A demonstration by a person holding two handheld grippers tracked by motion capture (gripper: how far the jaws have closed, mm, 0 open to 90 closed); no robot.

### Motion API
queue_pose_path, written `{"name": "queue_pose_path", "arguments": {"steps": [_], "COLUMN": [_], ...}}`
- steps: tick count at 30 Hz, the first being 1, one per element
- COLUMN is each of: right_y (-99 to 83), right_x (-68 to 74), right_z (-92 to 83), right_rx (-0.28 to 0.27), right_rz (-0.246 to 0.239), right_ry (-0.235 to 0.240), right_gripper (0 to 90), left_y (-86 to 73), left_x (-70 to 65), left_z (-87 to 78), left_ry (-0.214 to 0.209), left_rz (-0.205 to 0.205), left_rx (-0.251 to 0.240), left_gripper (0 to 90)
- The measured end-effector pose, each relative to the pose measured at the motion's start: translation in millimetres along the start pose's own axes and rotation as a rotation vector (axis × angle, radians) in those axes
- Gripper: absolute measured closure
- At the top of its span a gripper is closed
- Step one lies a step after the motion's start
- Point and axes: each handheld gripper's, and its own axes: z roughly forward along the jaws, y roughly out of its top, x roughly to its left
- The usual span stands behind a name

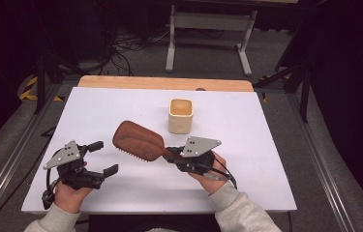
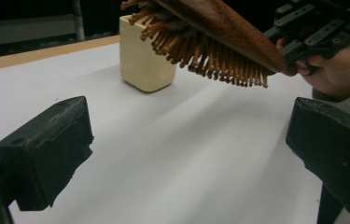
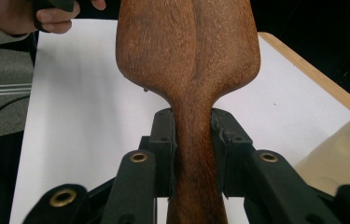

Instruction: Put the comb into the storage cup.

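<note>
A: Quick status, where's the brush?

B: Wooden hairbrush (image 1: 138, 141) is up off the table, bristles down. Right gripper (image 1: 173, 155) pinches its handle, jaws tight on both sides of the neck, clear in the right gripper view (image 3: 194, 154). Head points toward the left side of the high view.

A: And the left gripper?

B: Left gripper (image 1: 105, 157) is spread wide w/ nothing btwn the jaws, hovering over bare table near the front-left. In the left gripper view the brush (image 2: 210, 35) hangs above & ahead of it, bristles just in front of the cup (image 2: 144, 60).

A: Cup?

B: Cream square cup (image 1: 181, 115), upright, mid-table, just beyond the brush head. Not touching, as far as I can tell.

A: Surface?

B: White sheet/board (image 1: 247, 145) covering the tabletop, plain, matte. Strip of light wood edge (image 1: 164, 82) shows along the far side.

A: Room?

B: Dark. Grey floor (image 1: 208, 60), tangle of cables (image 1: 128, 46) at back left, grey metal stand legs (image 1: 210, 36) beyond the table, yellow-black hazard tape (image 1: 30, 89) at the left, metal rails (image 1: 324, 164) down both sides. Person's grey sleeves (image 1: 239, 212) come in at the bottom.
</note>
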Motion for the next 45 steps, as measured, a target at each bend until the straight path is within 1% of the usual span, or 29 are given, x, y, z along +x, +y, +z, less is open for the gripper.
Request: {"name": "queue_pose_path", "arguments": {"steps": [2, 6, 8, 9, 12, 14, 17, 22, 24, 25, 26, 27, 29, 30, 32, 34, 36, 40, 41, 45], "right_y": [-2.6, -7.4, -9.8, -11.0, -14.9, -17.6, -18.7, -19.4, -19.7, -19.7, -19.9, -20.1, -20.4, -20.7, -20.9, -21.1, -21.5, -23.0, -23.3, -24.3], "right_x": [-0.4, -0.9, -0.7, -0.8, 0.0, 0.9, 2.2, 3.9, 5.2, 5.5, 6.4, 6.5, 7.3, 7.0, 7.9, 7.9, 8.2, 8.8, 8.9, 9.7], "right_z": [-1.4, -4.4, -5.5, -6.0, -7.5, -8.8, -9.2, -7.8, -6.7, -6.3, -6.0, -5.5, -5.0, -4.6, -4.5, -4.3, -3.9, -2.8, -2.3, -0.6], "right_rx": [-0.010, -0.025, -0.032, -0.034, -0.045, -0.056, -0.052, -0.055, -0.055, -0.055, -0.056, -0.058, -0.056, -0.057, -0.061, -0.060, -0.062, -0.065, -0.065, -0.056], "right_rz": [0.004, 0.018, 0.020, 0.025, 0.033, 0.037, 0.028, 0.024, 0.018, 0.017, 0.015, 0.017, 0.011, 0.013, 0.009, 0.007, 0.005, -0.004, -0.007, -0.015], "right_ry": [-0.008, -0.024, -0.033, -0.030, -0.037, -0.045, -0.054, -0.049, -0.050, -0.049, -0.053, -0.048, -0.054, -0.048, -0.056, -0.054, -0.054, -0.058, -0.058, -0.067], "right_gripper": [71.8, 71.7, 71.7, 71.7, 71.7, 71.7, 71.7, 71.7, 71.7, 71.7, 71.7, 71.7, 71.7, 71.7, 71.7, 71.7, 71.6, 71.6, 71.6, 71.6], "left_y": [3.3, 9.7, 13.0, 14.2, 16.8, 17.6, 18.8, 22.8, 24.3, 25.1, 25.8, 26.3, 27.7, 28.0, 28.4, 28.9, 29.1, 29.8, 30.1, 32.0], "left_x": [-1.7, -5.7, -7.1, -8.8, -10.7, -11.8, -13.7, -16.2, -16.9, -16.9, -17.6, -17.6, -18.1, -18.1, -18.2, -18.9, -18.9, -18.1, -17.7, -18.2], "left_z": [5.6, 15.6, 21.3, 24.0, 32.0, 36.0, 41.7, 52.4, 55.8, 57.8, 60.2, 61.3, 64.1, 65.1, 66.9, 68.4, 68.8, 67.1, 66.3, 64.3], "left_ry": [-0.009, -0.021, -0.025, -0.028, -0.039, -0.045, -0.052, -0.068, -0.073, -0.071, -0.069, -0.068, -0.070, -0.074, -0.083, -0.077, -0.080, -0.083, -0.089, -0.086], "left_rz": [-0.013, -0.018, -0.003, -0.005, 0.006, 0.007, 0.011, -0.014, -0.018, -0.013, -0.018, -0.017, -0.023, -0.027, -0.033, -0.034, -0.034, -0.057, -0.060, -0.069], "left_rx": [0.000, -0.001, 0.004, 0.009, 0.019, 0.025, 0.033, 0.034, 0.042, 0.047, 0.053, 0.054, 0.056, 0.056, 0.058, 0.063, 0.061, 0.054, 0.050, 0.042], "left_gripper": [1.0, 0.9, 0.9, 0.9, 0.9, 1.0, 0.9, 1.0, 1.0, 1.2, 1.4, 1.7, 2.5, 2.7, 3.5, 3.8, 5.0, 9.1, 10.4, 15.8]}}
